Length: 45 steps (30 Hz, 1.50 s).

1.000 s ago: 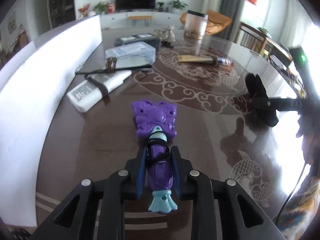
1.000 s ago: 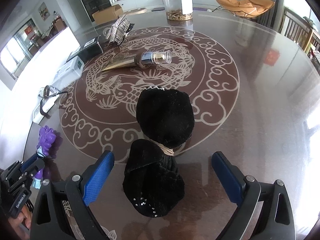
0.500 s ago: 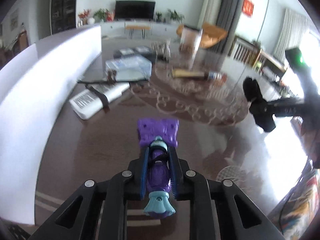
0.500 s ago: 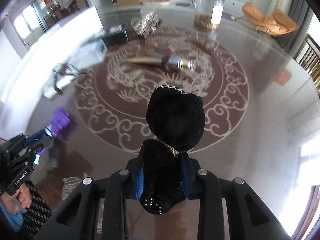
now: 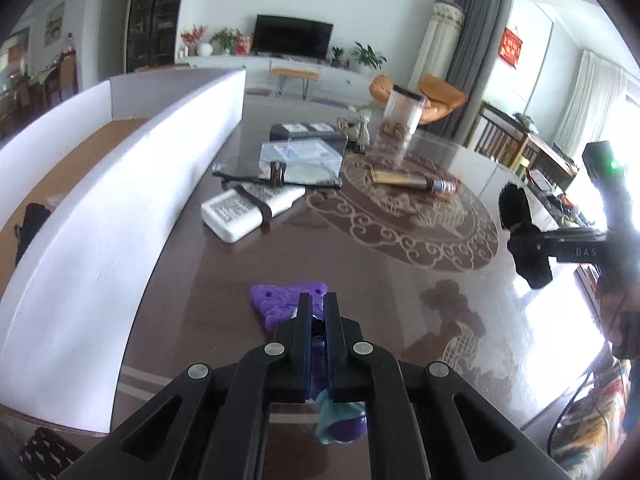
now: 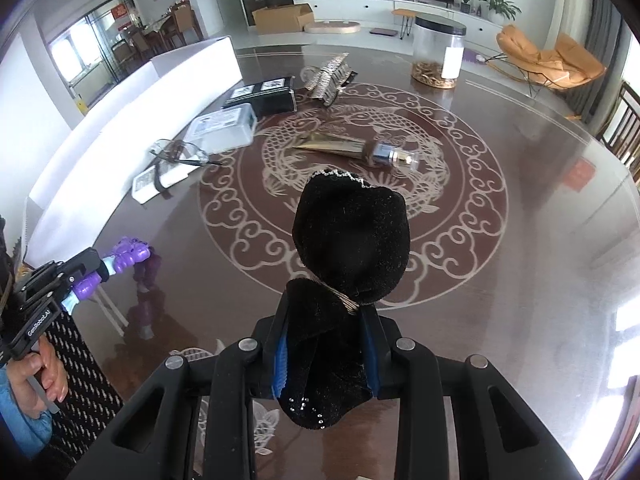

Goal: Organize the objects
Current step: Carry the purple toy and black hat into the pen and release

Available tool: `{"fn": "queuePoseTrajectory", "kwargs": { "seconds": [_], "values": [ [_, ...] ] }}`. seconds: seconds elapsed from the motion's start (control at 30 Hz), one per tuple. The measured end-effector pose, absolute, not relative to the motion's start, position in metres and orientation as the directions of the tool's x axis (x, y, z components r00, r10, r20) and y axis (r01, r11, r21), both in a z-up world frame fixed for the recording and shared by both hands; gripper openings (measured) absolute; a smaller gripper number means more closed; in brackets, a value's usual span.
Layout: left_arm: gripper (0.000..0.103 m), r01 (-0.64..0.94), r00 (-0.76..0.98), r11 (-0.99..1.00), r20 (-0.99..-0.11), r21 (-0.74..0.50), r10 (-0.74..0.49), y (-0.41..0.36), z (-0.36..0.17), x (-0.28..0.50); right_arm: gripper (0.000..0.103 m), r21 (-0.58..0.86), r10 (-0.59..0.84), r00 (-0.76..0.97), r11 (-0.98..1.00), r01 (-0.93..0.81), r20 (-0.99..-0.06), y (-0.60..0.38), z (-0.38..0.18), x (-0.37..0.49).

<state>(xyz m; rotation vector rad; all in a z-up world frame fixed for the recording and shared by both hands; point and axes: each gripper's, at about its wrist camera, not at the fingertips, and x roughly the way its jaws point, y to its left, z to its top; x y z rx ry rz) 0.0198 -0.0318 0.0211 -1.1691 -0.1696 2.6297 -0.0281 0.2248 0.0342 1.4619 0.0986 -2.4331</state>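
My left gripper (image 5: 316, 304) is shut on a purple toy (image 5: 276, 300) with a teal end and holds it above the dark table; it also shows in the right wrist view (image 6: 128, 254). My right gripper (image 6: 326, 316) is shut on a black velvet pouch (image 6: 352, 236) tied with a gold cord, lifted off the table; it also shows in the left wrist view (image 5: 516, 208). A long white box (image 5: 100, 216) with a brown floor stands along the table's left side.
On the table lie a white packet with a black band (image 5: 248, 208), glasses (image 6: 180, 154), a clear plastic case (image 5: 300, 152), a black box (image 6: 264, 98), a gold tube (image 6: 356, 148), a silver hair clip (image 6: 330, 78) and a clear jar (image 6: 438, 54).
My right gripper closed on the black pouch and lifted it. My left gripper raised the purple toy off the table and tilted up, so the white box's inside now shows.
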Motion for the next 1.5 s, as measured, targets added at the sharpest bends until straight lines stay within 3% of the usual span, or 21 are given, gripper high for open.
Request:
{"fn": "queuePoseTrajectory", "kwargs": {
  "seconds": [0.1,0.17,0.23,0.3,0.5,0.57,0.6,0.63,0.77,0.93,1.13,1.3,1.47,1.5],
  "values": [
    [0.01,-0.17,-0.585,-0.96,-0.76,-0.224,0.281,-0.035,0.014,0.014,0.031,0.109,-0.236,-0.435,-0.949,0.297,-0.869,0.221,0.035,-0.027],
    [0.026,-0.161,-0.556,-0.964,-0.788,-0.21,0.265,-0.035,0.008,0.012,0.031,0.124,-0.251,-0.433,-0.946,0.3,-0.866,0.22,0.034,-0.026],
    [0.061,-0.161,-0.55,-0.971,-0.801,-0.174,0.235,-0.035,0.004,0.015,0.031,0.137,-0.264,-0.432,-0.943,0.304,-0.862,0.218,0.034,-0.025],
    [0.067,-0.169,-0.556,-0.976,-0.805,-0.135,0.208,-0.033,0.004,0.019,0.031,0.151,-0.279,-0.43,-0.939,0.309,-0.859,0.216,0.034,-0.024],
    [0.064,-0.181,-0.489,-0.981,-0.86,-0.063,0.145,-0.019,-0.01,0.005,0.031,0.158,-0.295,-0.429,-0.932,0.327,-0.854,0.21,0.037,-0.025],
    [0.042,-0.225,-0.513,-0.974,-0.853,0.022,0.099,-0.003,-0.012,0.008,0.031,0.159,-0.299,-0.43,-0.93,0.331,-0.852,0.207,0.039,-0.027],
    [0.022,-0.238,-0.504,-0.971,-0.855,-0.001,0.124,-0.001,-0.012,0.008,0.031,0.16,-0.301,-0.431,-0.929,0.334,-0.85,0.206,0.041,-0.027],
    [0.018,-0.234,-0.51,-0.972,-0.852,0.001,0.122,0.0,-0.012,0.009,0.031,0.159,-0.303,-0.434,-0.928,0.338,-0.848,0.205,0.043,-0.027],
    [0.018,-0.177,-0.578,-0.982,-0.799,-0.071,0.162,-0.018,-0.006,0.021,0.031,0.144,-0.31,-0.45,-0.92,0.365,-0.837,0.196,0.058,-0.024],
    [0.018,-0.107,-0.696,-0.977,-0.688,-0.183,0.205,-0.058,0.049,0.036,0.031,0.129,-0.345,-0.463,-0.891,0.435,-0.816,0.163,0.079,-0.025],
    [0.018,0.022,-0.793,-0.98,-0.6,-0.198,0.104,-0.141,0.118,0.026,0.031,0.168,-0.481,-0.455,-0.803,0.572,-0.75,0.068,0.126,-0.041],
    [0.018,0.203,-0.757,-0.964,-0.652,-0.173,-0.043,-0.232,0.117,0.002,0.031,0.166,-0.58,-0.407,-0.694,0.701,-0.706,-0.047,0.151,-0.051],
    [0.018,0.309,-0.672,-0.942,-0.731,-0.129,-0.121,-0.289,0.092,-0.026,0.031,0.104,-0.545,-0.352,-0.639,0.763,-0.761,-0.152,0.125,-0.07],
    [0.02,0.33,-0.654,-0.936,-0.744,-0.119,-0.136,-0.295,0.085,-0.03,0.036,0.106,-0.537,-0.34,-0.636,0.765,-0.772,-0.162,0.119,-0.074]
  ]
}}
